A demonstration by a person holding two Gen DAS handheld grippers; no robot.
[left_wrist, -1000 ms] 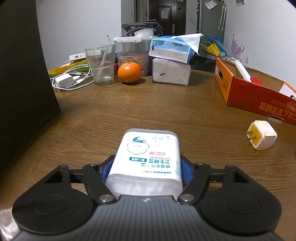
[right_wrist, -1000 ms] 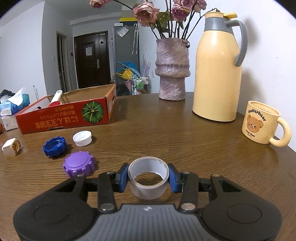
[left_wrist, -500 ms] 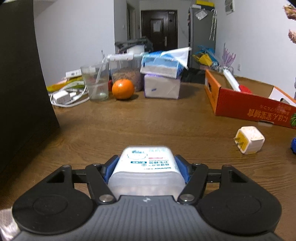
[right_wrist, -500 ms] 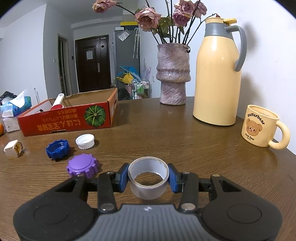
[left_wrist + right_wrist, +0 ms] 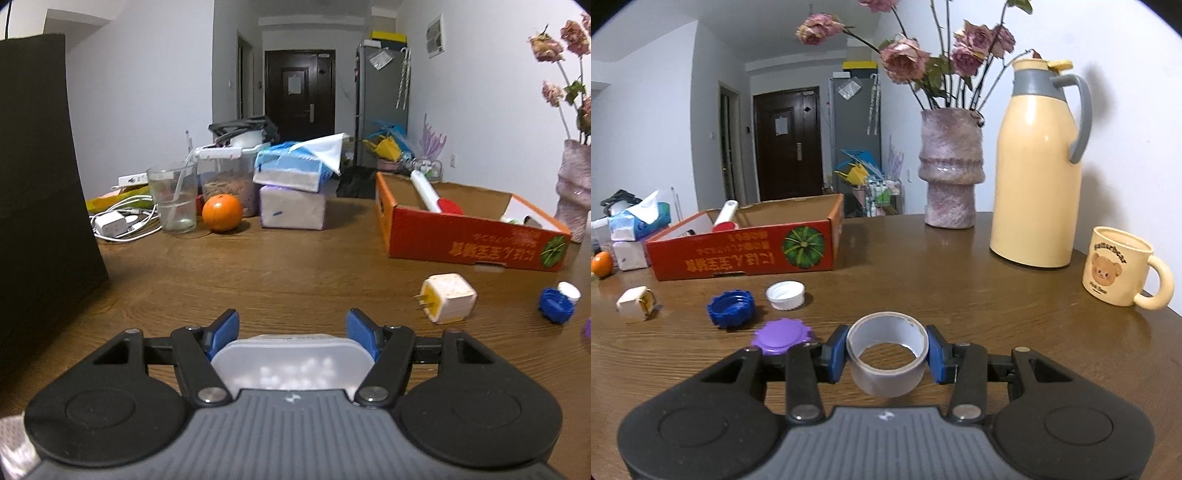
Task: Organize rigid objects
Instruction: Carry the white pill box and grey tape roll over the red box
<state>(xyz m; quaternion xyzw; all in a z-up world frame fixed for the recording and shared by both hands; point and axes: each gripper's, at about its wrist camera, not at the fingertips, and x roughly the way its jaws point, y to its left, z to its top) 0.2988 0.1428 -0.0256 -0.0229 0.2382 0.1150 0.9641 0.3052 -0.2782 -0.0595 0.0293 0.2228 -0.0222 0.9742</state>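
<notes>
My left gripper [image 5: 291, 326] is shut on a translucent white box of cotton buds [image 5: 291, 363], lifted and tipped so only its end shows. My right gripper [image 5: 886, 349] is shut on a grey roll of tape [image 5: 886, 360], held just above the wooden table [image 5: 960, 314]. An open orange cardboard box [image 5: 469, 236] [image 5: 746, 251] lies ahead with a white and red roller in it. On the table between lie a white plug adapter [image 5: 448, 302] [image 5: 635, 304], a blue cap [image 5: 730, 308] [image 5: 556, 304], a white cap [image 5: 785, 294] and a purple cap [image 5: 783, 335].
A dark panel [image 5: 37, 184] stands at the left. At the back are a glass [image 5: 173, 201], an orange [image 5: 222, 212], a charger with cable [image 5: 114, 223] and tissue packs [image 5: 291, 192]. To the right stand a vase [image 5: 951, 177], a yellow flask [image 5: 1039, 166] and a bear mug [image 5: 1119, 271].
The left gripper has risen and tilted up with the cotton bud box, so the label has dropped out of sight and the orange box has come more into view. The right gripper has hardly moved.
</notes>
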